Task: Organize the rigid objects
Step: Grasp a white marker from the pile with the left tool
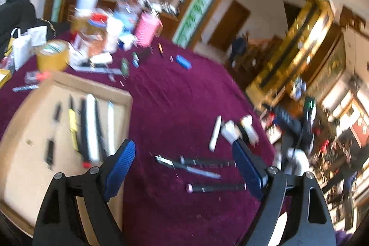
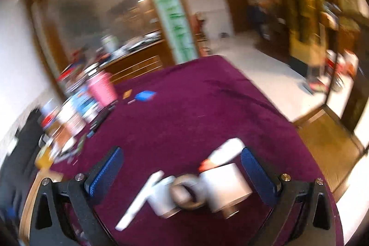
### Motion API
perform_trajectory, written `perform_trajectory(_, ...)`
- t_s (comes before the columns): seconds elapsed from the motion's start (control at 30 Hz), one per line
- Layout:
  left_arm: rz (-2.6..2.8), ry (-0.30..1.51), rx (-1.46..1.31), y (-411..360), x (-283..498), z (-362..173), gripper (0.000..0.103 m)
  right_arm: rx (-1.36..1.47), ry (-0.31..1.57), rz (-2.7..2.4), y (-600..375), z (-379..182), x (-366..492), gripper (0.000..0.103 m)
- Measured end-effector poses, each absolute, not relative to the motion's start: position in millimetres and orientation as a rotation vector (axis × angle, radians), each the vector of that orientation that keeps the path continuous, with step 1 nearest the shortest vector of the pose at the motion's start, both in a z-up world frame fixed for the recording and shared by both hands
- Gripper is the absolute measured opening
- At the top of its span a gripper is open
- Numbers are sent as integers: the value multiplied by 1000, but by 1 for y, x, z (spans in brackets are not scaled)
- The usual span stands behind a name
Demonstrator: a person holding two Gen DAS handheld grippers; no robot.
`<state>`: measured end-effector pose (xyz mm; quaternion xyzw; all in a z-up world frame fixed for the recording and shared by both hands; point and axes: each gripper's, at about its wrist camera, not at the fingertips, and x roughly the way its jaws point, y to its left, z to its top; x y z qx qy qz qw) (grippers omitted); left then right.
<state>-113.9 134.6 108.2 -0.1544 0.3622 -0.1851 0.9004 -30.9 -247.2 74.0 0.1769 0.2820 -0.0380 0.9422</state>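
Both tools spread wide over the purple cloth-covered bench (image 1: 180, 107), nothing pinched.

The left tool (image 1: 184, 167) hangs above three dark slim pens (image 1: 203, 167) lying loose near the bench's near edge; beside them, toward the left edge, a shallow brown cardboard tray (image 1: 27, 130) holds a row of pens and rulers. The right tool (image 2: 182, 174) frames blurred white cylinders (image 2: 226, 186) on the cloth.
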Motion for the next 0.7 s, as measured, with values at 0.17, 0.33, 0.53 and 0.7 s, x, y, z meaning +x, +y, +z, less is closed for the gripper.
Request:
perform_trajectory(0.17,-387,856,-200,90,-103,86,85,443,565,-148,-285,37,-21,103)
perform_trajectory(0.33,-420,926,-101,39,-76,74,85,611,622,-118,-309,19,-21,102)
perform_trajectory(0.53,-482,1044,5,-37,-26,36,85,608,609,-86,-307,20,-24,103)
perform_trajectory(0.7,-453,1054,142,-76,3,18,85,614,631,-57,-306,15,-25,102)
